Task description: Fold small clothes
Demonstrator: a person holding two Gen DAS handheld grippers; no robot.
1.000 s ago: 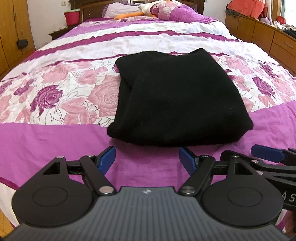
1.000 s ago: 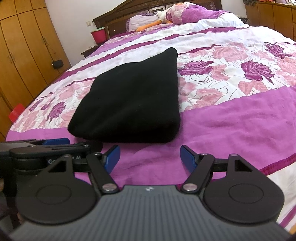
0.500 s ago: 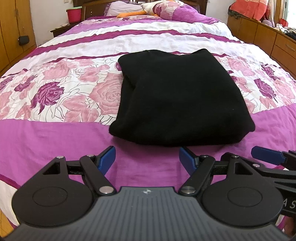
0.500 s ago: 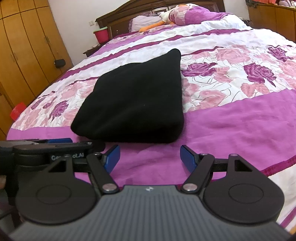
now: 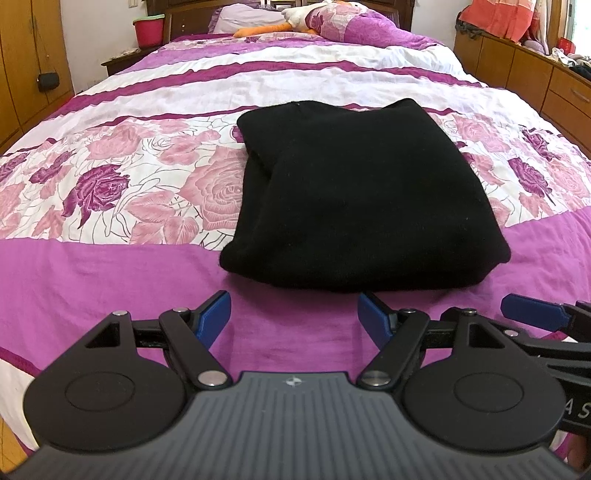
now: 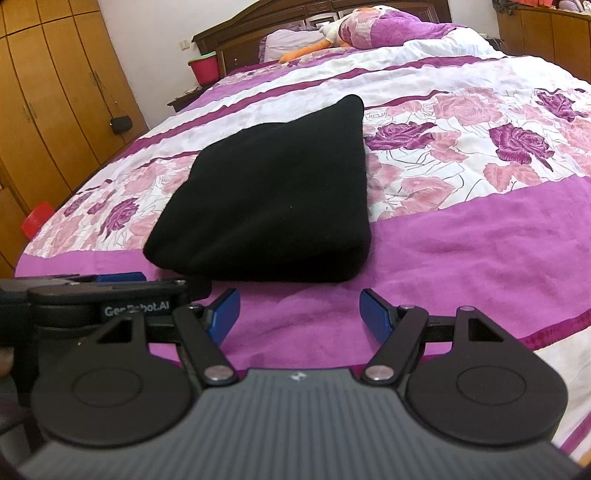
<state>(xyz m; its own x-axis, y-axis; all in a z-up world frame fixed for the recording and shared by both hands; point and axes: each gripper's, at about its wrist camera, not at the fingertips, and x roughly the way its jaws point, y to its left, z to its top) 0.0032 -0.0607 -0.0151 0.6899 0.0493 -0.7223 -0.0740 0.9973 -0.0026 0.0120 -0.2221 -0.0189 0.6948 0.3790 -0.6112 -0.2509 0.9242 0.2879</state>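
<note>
A black garment (image 5: 362, 199) lies folded into a thick rectangle on the bed, also seen in the right wrist view (image 6: 273, 199). My left gripper (image 5: 294, 314) is open and empty, just short of the garment's near edge. My right gripper (image 6: 299, 310) is open and empty, also just short of the near edge. The right gripper's blue finger (image 5: 532, 314) shows at the lower right of the left wrist view. The left gripper's body (image 6: 107, 299) shows at the lower left of the right wrist view.
The bed has a purple and white floral cover (image 5: 129, 184). Pillows and a plush toy (image 5: 295, 18) lie at the headboard. A red bucket (image 5: 148, 31) stands on a nightstand. Wooden wardrobes (image 6: 55, 92) stand left, wooden drawers (image 5: 535, 74) right.
Both grippers have drifted slightly while staying open, and the views have tilted a little. The garment has not moved.
</note>
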